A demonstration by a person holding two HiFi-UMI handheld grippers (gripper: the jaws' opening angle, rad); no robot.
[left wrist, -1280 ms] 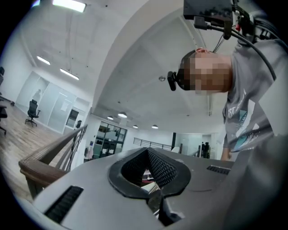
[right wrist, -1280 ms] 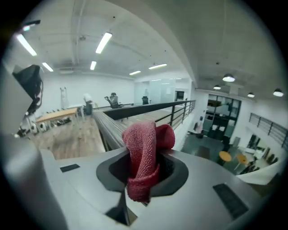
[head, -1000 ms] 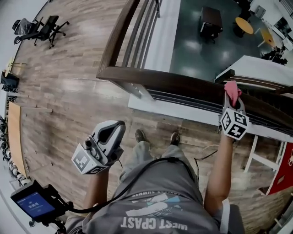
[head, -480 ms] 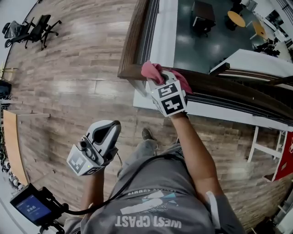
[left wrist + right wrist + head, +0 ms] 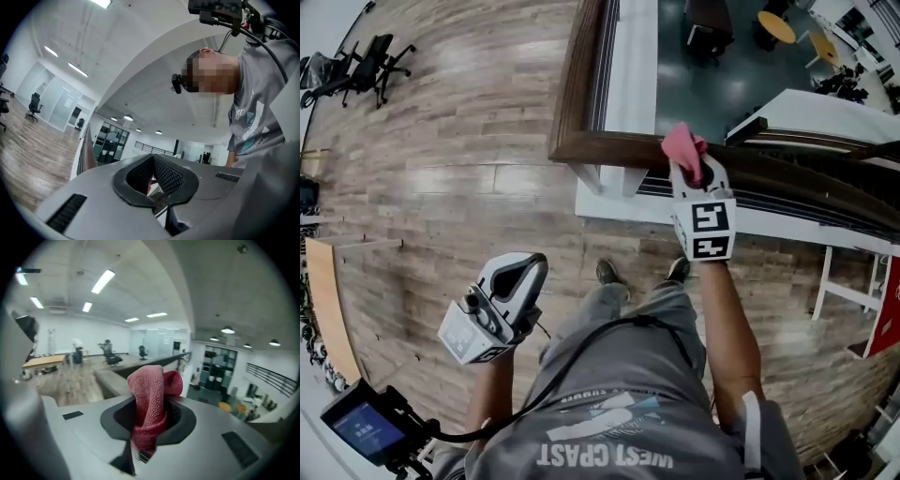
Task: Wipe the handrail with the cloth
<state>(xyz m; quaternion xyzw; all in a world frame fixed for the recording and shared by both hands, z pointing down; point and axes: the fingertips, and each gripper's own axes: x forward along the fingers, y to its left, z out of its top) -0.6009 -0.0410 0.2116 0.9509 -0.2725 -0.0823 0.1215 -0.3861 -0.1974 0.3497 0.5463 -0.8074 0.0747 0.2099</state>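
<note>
The brown wooden handrail [image 5: 787,178] runs from a corner at the upper middle off to the right in the head view. A pink cloth [image 5: 683,147] lies on top of it, a short way right of the corner. My right gripper [image 5: 690,167] is shut on the cloth and presses it onto the rail. In the right gripper view the cloth [image 5: 149,399] bunches up out of the jaws of the right gripper [image 5: 149,425], with the handrail [image 5: 110,380] beyond. My left gripper [image 5: 523,270] is held low by the person's waist, tilted upward and shut on nothing.
A second rail [image 5: 581,66] leaves the corner and runs away from me. Past the rails is a drop to a lower floor with tables and chairs [image 5: 773,26]. Wood flooring [image 5: 441,187] spreads to the left, with office chairs [image 5: 366,66] far off. A cable [image 5: 609,337] crosses the person's body.
My right gripper carried the cloth left along the rail to the corner, then back a little to the right. The left gripper stayed low by the waist.
</note>
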